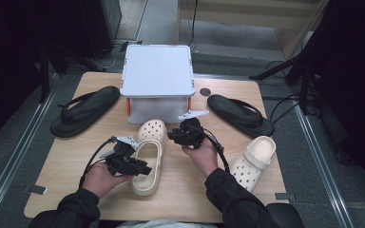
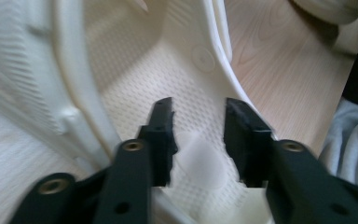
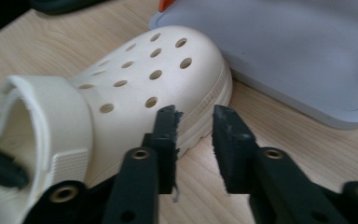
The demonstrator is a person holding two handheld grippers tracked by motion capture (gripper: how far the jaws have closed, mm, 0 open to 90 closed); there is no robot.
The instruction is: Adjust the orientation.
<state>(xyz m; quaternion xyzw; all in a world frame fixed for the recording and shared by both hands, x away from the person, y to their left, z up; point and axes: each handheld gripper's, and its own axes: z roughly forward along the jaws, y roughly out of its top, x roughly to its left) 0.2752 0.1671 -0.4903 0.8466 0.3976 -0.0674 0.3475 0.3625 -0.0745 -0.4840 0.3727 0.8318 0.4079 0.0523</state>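
Note:
A cream clog (image 1: pixel 149 156) lies in the middle of the wooden table (image 1: pixel 62 156), toe toward the grey box. My left gripper (image 1: pixel 145 170) reaches into its heel opening from the left. In the left gripper view, the left gripper (image 2: pixel 198 114) has its jaws apart over the clog's dimpled footbed (image 2: pixel 158 60) and presses on nothing. My right gripper (image 1: pixel 173 135) hovers at the right side of the toe. In the right gripper view, the right gripper (image 3: pixel 193 116) is open beside the sole edge of the clog (image 3: pixel 135 79), with nothing between its pads.
A grey lidded box (image 1: pixel 158 76) stands just behind the clog's toe, close to it in the right gripper view as the grey box (image 3: pixel 298 51). A second cream clog (image 1: pixel 254 161) lies at the right. Two black flip-flops (image 1: pixel 83 111) (image 1: pixel 240 114) flank the box.

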